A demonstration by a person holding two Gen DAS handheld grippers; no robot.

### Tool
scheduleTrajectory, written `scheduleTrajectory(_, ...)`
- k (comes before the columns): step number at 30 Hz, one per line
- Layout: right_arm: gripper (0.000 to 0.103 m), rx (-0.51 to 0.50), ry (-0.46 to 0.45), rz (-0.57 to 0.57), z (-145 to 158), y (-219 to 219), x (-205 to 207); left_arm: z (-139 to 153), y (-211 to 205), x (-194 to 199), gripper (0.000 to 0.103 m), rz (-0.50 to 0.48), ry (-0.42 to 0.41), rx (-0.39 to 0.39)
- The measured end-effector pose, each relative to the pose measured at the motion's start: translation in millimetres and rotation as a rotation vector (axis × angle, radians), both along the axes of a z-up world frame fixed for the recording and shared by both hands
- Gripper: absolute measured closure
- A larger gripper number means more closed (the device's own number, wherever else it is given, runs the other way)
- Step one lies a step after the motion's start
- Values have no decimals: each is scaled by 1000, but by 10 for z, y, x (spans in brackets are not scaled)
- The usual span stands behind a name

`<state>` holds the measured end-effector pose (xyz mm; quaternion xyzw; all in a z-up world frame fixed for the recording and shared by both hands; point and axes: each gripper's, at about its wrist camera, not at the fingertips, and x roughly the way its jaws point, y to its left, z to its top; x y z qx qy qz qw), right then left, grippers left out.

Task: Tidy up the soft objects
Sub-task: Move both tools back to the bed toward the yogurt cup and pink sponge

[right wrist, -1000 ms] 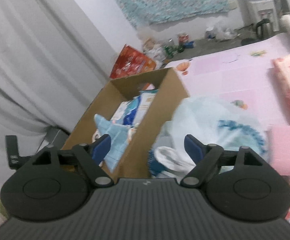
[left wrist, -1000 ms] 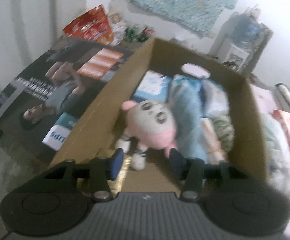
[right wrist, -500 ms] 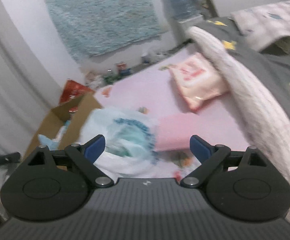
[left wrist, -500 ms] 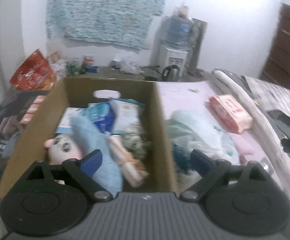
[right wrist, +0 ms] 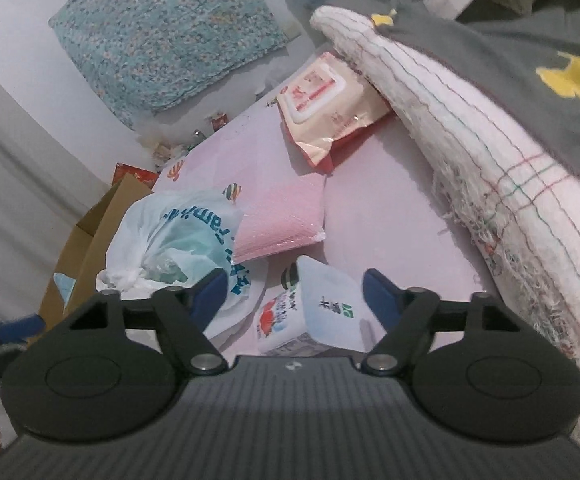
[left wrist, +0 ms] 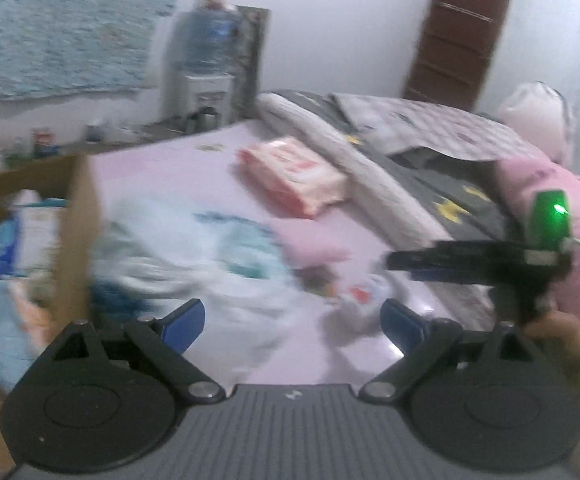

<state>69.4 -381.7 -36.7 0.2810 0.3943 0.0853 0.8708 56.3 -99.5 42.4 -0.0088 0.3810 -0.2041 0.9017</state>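
Right now both sets of jaws stand spread wide and hold nothing. Between the right gripper's (right wrist: 294, 288) blue fingertips (right wrist: 374, 292), just ahead and slightly below, lies a white tissue pack (right wrist: 314, 312) on the pink bed sheet (right wrist: 390, 220). Judging by that framing, it is the next soft thing to collect. A good pickup would centre the jaws over the pack's short width, press down lightly into the mattress, and clench gently so the soft wrapper does not squirt sideways. Beyond the jaws sits a pink wrapped pack (right wrist: 281, 220), touching a white plastic bag (right wrist: 169, 240) to the left, with a wet-wipes pack (right wrist: 326, 112) farther ahead. The cardboard box (left wrist: 77, 232) lies left of the left gripper (left wrist: 292, 320), whose view is blurred.
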Motion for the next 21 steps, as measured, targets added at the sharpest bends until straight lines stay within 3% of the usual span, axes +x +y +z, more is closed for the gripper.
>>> scheduleTrajectory(4,50,86,-5,-22,-39,-150,-78,-231,-387,108,11,-71,40,-34)
scheduleTrajectory(9,50,135,-49,-76,-3,-342,-256,-476,-745,446,11,-98,171,-84)
scheduleTrajectory(17,49,138,-60,-112,-20,-498,-468,-739,-1179,925,11,-23,238,-6)
scheduleTrajectory(19,48,138,-54,-110,-44,-503,-483,-809,-1250,988,16,-6,253,24)
scheduleTrajectory(21,48,144,-49,-107,-75,-500,-496,-855,-1265,1036,28,-1,272,27)
